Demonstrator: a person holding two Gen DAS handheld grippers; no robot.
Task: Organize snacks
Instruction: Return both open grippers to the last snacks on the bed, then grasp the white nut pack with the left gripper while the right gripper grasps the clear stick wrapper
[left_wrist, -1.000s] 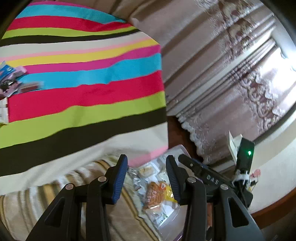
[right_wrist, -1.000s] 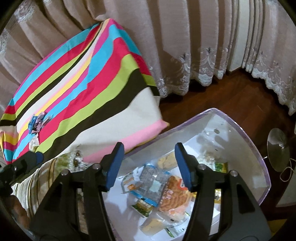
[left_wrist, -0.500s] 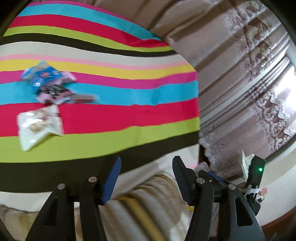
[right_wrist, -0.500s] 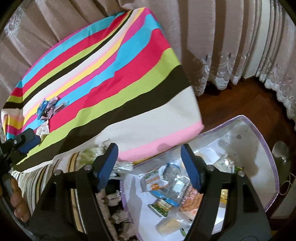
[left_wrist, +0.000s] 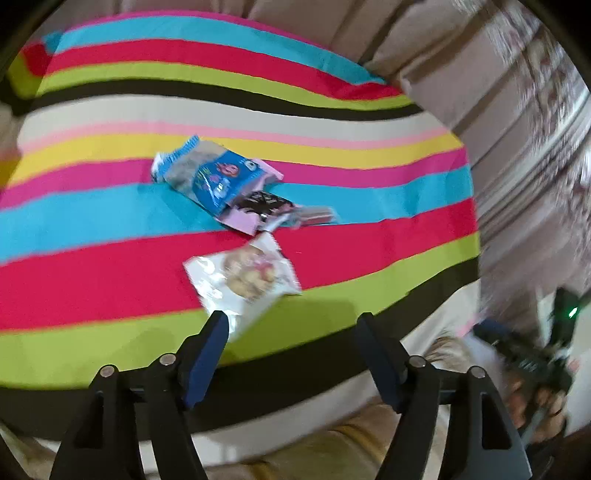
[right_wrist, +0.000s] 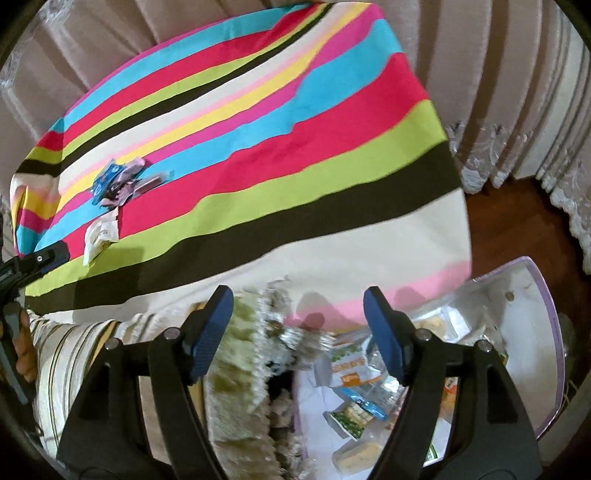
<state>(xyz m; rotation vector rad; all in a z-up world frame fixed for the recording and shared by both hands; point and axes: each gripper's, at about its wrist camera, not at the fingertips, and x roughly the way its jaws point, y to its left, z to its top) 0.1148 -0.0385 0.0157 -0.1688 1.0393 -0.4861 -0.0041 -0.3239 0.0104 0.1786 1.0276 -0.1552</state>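
Several snack packets lie on a striped cloth (left_wrist: 110, 258): a white cookie packet (left_wrist: 242, 282), a blue packet (left_wrist: 210, 179) and a pink and dark packet (left_wrist: 258, 208). My left gripper (left_wrist: 293, 326) is open and empty, just short of the white packet. My right gripper (right_wrist: 299, 302) is open and empty over the cloth's edge (right_wrist: 332, 258). To its right is a clear bin (right_wrist: 543, 332) holding several snack packets (right_wrist: 354, 369). The packets on the cloth show small in the right wrist view (right_wrist: 114, 181).
Beige curtains (right_wrist: 498, 74) hang behind the striped surface. A fringed striped fabric (right_wrist: 240, 350) lies under the right gripper. Dark wood floor (right_wrist: 517, 229) shows beside the bin. The other hand-held gripper (left_wrist: 532, 354) shows at the right edge of the left wrist view.
The left gripper has swung from the bin toward the packets on the cloth and has opened wider. The right gripper has drawn back from the bin toward the cloth's edge.
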